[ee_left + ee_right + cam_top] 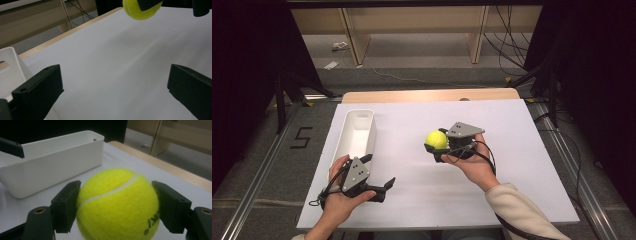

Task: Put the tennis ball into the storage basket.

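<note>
A yellow tennis ball (pixel 436 139) (pixel 117 205) (pixel 140 9) is held above the white table cover, with my right gripper (pixel 435 144) (pixel 116 206) shut on it, one jaw pressed on each side. My left gripper (pixel 379 172) (pixel 115 92) stands open near the table's front left, nothing between its jaws, pointing toward the ball. A long white bin (pixel 354 135) (pixel 50 167) (pixel 11 67) lies at the left of the table, just beyond the left hand, and looks empty.
The white cover (pixel 492 125) spans most of the table, with a wooden edge (pixel 432 95) at the back. Metal rails run along both sides. Cables lie on the floor behind, under a wooden shelf frame (pixel 357 40).
</note>
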A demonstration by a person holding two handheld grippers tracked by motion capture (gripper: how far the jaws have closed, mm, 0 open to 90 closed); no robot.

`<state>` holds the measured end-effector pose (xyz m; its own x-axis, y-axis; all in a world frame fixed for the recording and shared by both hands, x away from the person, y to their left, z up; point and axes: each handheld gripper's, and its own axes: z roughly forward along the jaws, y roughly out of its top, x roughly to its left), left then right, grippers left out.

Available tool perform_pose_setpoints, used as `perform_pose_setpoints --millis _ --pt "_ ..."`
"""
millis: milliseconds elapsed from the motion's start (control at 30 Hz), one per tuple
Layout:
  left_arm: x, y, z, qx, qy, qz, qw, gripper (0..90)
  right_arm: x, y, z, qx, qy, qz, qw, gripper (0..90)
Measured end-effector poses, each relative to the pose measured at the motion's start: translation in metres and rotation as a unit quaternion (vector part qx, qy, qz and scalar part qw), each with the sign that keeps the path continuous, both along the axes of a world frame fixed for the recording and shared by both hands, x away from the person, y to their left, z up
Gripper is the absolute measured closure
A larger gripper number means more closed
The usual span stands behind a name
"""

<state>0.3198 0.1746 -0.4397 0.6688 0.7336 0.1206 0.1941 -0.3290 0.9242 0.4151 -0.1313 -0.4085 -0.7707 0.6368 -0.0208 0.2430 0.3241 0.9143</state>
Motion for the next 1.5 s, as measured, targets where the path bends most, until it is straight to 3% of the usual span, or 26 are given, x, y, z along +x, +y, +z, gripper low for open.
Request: perform_pose_setpoints --millis 1500 --pt "0.0 0.0 0.0 0.001 0.0 -0.001 1.0 0.0 0.002 0.012 0.005 0.007 -0.001 0.007 0.9999 27.1"
